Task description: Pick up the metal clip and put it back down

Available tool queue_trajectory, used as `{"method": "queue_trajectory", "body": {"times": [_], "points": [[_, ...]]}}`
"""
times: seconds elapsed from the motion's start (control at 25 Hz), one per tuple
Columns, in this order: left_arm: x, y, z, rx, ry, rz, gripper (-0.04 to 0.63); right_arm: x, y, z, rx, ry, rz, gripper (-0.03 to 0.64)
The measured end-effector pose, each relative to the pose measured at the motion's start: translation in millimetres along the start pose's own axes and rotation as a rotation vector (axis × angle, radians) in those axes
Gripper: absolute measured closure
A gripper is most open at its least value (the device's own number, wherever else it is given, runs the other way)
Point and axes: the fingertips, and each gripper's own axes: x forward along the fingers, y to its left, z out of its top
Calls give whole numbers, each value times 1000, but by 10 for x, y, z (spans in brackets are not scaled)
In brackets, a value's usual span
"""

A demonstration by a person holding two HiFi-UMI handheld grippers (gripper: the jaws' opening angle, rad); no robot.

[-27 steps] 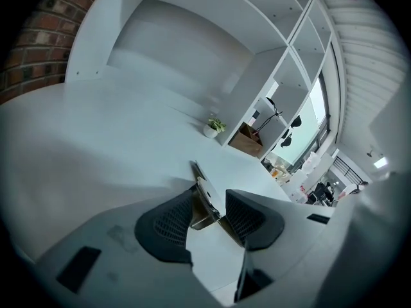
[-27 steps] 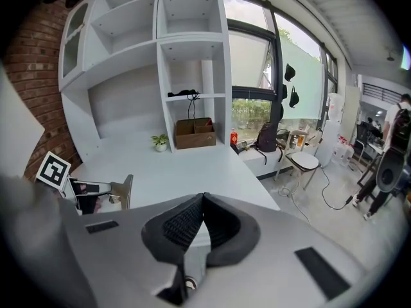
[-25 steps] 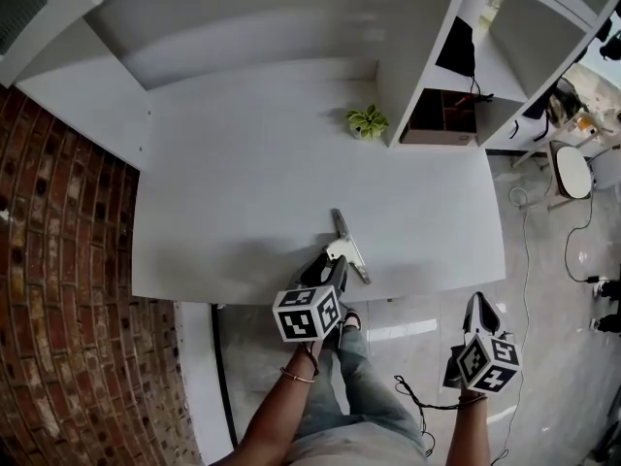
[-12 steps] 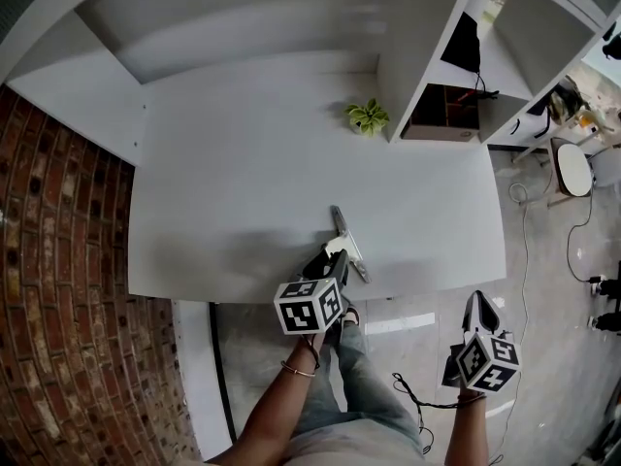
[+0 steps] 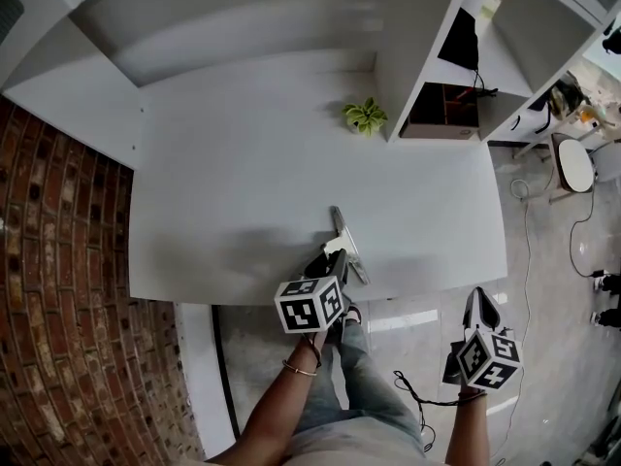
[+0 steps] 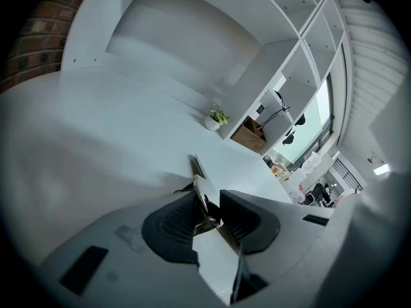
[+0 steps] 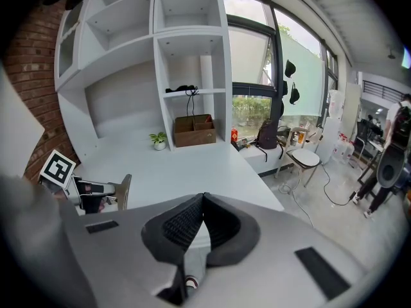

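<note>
Metal clip [image 5: 347,244] lay near the near edge of the white counter [image 5: 243,173], its long strip pointing toward the far side. The left gripper [image 5: 330,260] reached over that edge from the near side, and its fingers had just been closing. In the left gripper view the clip's [image 6: 200,190] near end stood on edge between the two dark pads, which were clamped on it. The clip seemed to rest on the counter. The right gripper [image 5: 482,306] hung well apart to the right, off the counter and over the floor [image 5: 553,289]. Its fingers [image 7: 186,220] were pressed together with nothing between them. A small potted plant [image 5: 366,116] stood at the counter's far side, just beside the white shelf unit [image 5: 427,37]. A brick wall [image 5: 58,260] ran along the left.
</note>
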Motion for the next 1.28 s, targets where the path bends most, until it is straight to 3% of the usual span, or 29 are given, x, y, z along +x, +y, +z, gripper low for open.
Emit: {"method": "queue_trajectory", "body": {"times": [0.56, 0.92, 1.12, 1.28], "points": [[-20, -68, 131, -13, 6, 10, 575, 21, -56, 101, 37, -31, 13, 615], [-29, -141, 215, 10, 24, 21, 584, 13, -138, 165, 74, -57, 18, 615], [-197, -230, 473, 74, -29, 38, 584, 41, -68, 355, 86, -100, 50, 615], [-488, -267, 870, 157, -137, 82, 584, 78, 111, 641, 69, -152, 102, 615]]}}
